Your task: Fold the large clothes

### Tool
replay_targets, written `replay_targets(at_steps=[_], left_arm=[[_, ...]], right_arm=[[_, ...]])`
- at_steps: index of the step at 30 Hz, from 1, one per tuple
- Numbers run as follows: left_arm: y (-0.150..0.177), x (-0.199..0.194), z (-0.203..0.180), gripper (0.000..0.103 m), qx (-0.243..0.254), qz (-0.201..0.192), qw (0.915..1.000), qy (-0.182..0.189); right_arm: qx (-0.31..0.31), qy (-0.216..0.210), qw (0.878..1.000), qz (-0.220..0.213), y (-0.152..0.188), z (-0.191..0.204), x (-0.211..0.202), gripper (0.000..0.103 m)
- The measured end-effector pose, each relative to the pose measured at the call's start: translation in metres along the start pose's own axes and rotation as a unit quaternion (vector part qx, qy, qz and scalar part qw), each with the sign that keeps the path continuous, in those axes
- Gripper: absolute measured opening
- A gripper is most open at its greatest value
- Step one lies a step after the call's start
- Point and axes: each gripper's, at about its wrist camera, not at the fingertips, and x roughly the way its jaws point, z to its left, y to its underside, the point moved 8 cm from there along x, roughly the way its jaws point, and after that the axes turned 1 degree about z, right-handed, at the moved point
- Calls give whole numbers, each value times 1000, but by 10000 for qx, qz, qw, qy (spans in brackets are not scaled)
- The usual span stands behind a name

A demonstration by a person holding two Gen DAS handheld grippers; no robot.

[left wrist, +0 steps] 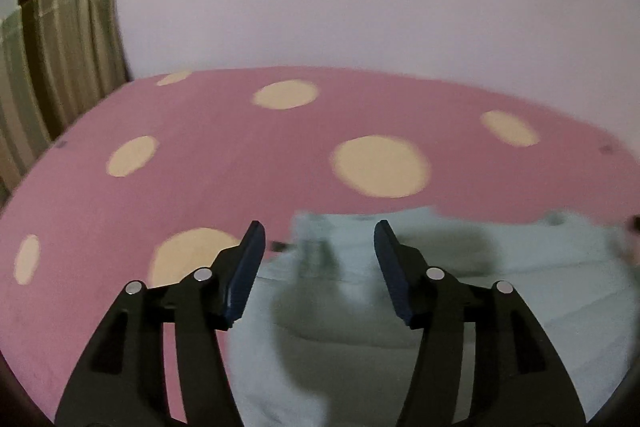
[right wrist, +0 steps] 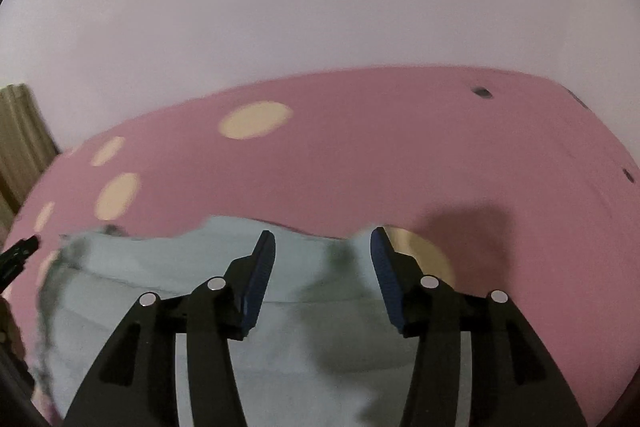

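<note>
Both grippers stand spread wide with nothing between their blue pads: the left gripper (left wrist: 319,233) hangs over the garment's left part, the right gripper (right wrist: 323,241) over its far right part, and neither appears to touch cloth, though the blur makes that hard to settle. Beneath them lies the garment (right wrist: 288,347), a pale blue piece lying on the near part of the bed (left wrist: 224,163), rumpled along its far edge and with a soft ridge across it; which kind of clothing it is cannot be told. Its left edge looks frayed or smeared by motion in the right view. The main risk, as I judge it, is a poor pinch: closing on one layer where two lie together, or on a wrinkle instead of a hem, would drag the fold crooked. If the two grippers take hold at unequal points, the cloth would likely skew and bunch. A deep dive could also catch the sheet under it. By count: two grippers, one garment, one bed with a pink sheet bearing cream spots, at least seven in the left view, and one striped curtain (left wrist: 60,67) beyond the bed's far left corner.
</note>
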Motion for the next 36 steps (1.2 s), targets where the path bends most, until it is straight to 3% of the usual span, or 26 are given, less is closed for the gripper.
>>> replay_targets(at_steps=[4, 9, 11, 20, 24, 28, 31, 36], left_arm=[[17, 0, -53, 57, 88, 258, 9982, 533], [49, 37, -85, 58, 259, 603, 9971, 374], [56, 49, -85, 63, 281, 638, 9972, 266], [68, 76, -90, 65, 399, 644, 9971, 11], [63, 68, -87, 65, 393, 650, 9971, 61], [54, 30, -70, 65, 182, 482, 9982, 316], [51, 6, -37, 66, -54, 213, 9996, 191], [75, 24, 3, 66, -260, 600, 9977, -187]], right_arm=[[-301, -295, 9989, 227, 17, 52, 10, 50], [-648, -114, 9964, 533, 48, 77, 43, 50], [-610, -94, 9958, 670, 59, 75, 59, 52], [-536, 32, 9970, 550, 68, 75, 76, 55], [-517, 7, 9969, 589, 62, 73, 72, 55], [-396, -79, 9984, 388, 49, 62, 40, 55], [-303, 237, 9992, 116, 42, 33, 14, 55], [-70, 618, 9974, 364, 57, -10, 21, 55]])
